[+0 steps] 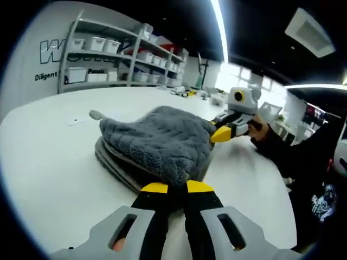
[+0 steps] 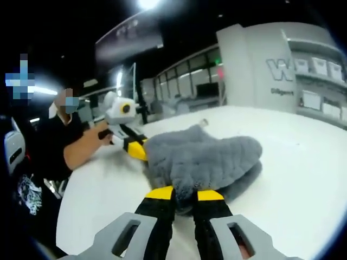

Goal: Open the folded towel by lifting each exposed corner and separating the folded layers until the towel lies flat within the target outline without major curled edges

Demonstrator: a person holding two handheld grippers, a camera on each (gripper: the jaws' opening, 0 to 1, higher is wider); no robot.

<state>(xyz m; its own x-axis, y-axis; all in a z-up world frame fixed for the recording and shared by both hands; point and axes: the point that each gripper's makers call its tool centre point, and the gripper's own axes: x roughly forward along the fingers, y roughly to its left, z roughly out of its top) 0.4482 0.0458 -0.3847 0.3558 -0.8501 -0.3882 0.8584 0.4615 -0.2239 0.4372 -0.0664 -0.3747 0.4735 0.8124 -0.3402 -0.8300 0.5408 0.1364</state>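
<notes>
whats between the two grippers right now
The grey towel, bunched up on the white table, spans from the left gripper to the right gripper, seen in both gripper views.

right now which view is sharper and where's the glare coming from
Left gripper view: sharper, towel pile crisp, ceiling light strip blown out, windows glaring behind the right claw. Right gripper view: softer, slightly blurred all over, a bright ceiling light flaring at the top, table washed pale, fisheye bending the shelves.

1 towel [image 1: 162,142] – 2 grippers [image 1: 178,188] [image 1: 221,134], 1 table [image 1: 49,162].
</notes>
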